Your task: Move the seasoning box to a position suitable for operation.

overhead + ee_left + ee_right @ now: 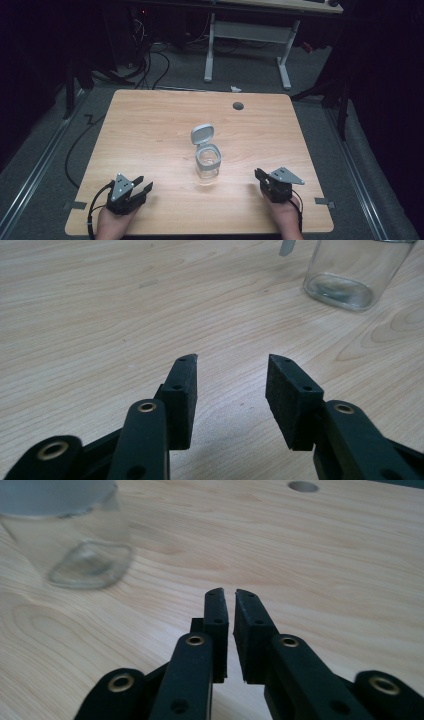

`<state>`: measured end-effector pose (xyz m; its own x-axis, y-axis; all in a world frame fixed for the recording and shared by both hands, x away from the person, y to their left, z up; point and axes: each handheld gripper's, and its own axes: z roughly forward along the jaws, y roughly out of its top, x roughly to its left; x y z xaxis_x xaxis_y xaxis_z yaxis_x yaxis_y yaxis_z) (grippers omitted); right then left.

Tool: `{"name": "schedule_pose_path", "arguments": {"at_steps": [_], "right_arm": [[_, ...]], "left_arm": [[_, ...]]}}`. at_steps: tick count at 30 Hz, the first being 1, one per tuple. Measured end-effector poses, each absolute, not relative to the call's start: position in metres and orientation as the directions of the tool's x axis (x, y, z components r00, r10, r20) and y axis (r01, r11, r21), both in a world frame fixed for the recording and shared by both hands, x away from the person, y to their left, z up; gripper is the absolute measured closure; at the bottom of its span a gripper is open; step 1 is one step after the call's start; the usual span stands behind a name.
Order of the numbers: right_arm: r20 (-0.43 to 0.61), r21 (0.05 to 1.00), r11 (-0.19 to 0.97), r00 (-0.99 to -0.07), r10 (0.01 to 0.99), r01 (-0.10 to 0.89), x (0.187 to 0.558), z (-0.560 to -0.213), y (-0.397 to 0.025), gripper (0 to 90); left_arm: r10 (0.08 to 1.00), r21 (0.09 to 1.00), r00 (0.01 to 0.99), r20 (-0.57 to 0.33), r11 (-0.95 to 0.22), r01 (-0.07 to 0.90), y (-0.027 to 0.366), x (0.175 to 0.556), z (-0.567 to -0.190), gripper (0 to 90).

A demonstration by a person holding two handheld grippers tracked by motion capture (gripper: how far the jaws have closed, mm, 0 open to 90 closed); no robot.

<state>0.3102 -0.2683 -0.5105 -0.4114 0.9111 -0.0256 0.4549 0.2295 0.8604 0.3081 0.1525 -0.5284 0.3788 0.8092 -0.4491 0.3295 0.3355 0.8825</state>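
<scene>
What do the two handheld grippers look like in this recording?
Both the left gripper and right gripper are black, with a grey three-cornered plate on top. Flat rectangular black pads sit on linkage arms with brass-coloured rivets. Black cables trail behind.

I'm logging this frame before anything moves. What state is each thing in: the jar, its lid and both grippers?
Glass jar: upright on the table, looks empty, untouched.
Flip lid: open, tilted up behind the jar mouth.
Left gripper: open, jaws wide apart, nothing between them.
Right gripper: shut, jaws nearly touching, holding nothing.
</scene>
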Motion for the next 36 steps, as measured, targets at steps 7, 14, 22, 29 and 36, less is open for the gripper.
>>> {"name": "schedule_pose_path", "arguments": {"at_steps": [7, 14, 22, 29, 36], "right_arm": [[-0.053, 0.835, 0.302, -0.479, 0.876, 0.459, 0.334, -0.510, -0.225, 87.4], [-0.053, 0.830, 0.320, -0.507, 0.860, 0.456, 0.359, -0.511, -0.198, 89.2], [-0.068, 0.819, 0.348, -0.525, 0.848, 0.456, 0.371, -0.514, -0.180, 89.2], [-0.068, 0.816, 0.360, -0.542, 0.838, 0.453, 0.368, -0.515, -0.176, 89.1], [-0.070, 0.816, 0.362, -0.546, 0.835, 0.450, 0.361, -0.515, -0.174, 89.1]], "left_arm": [[0.808, 0.887, 0.390, -0.441, 0.325, 0.328, 0.154, 0.307, -0.529, 57.2], [0.810, 0.886, 0.378, -0.449, 0.346, 0.309, 0.158, 0.307, -0.527, 57.1], [0.806, 0.880, 0.374, -0.459, 0.357, 0.312, 0.161, 0.308, -0.527, 56.6], [0.806, 0.883, 0.380, -0.454, 0.347, 0.317, 0.159, 0.308, -0.528, 56.0], [0.806, 0.884, 0.381, -0.452, 0.349, 0.312, 0.160, 0.307, -0.526, 55.9]]}}
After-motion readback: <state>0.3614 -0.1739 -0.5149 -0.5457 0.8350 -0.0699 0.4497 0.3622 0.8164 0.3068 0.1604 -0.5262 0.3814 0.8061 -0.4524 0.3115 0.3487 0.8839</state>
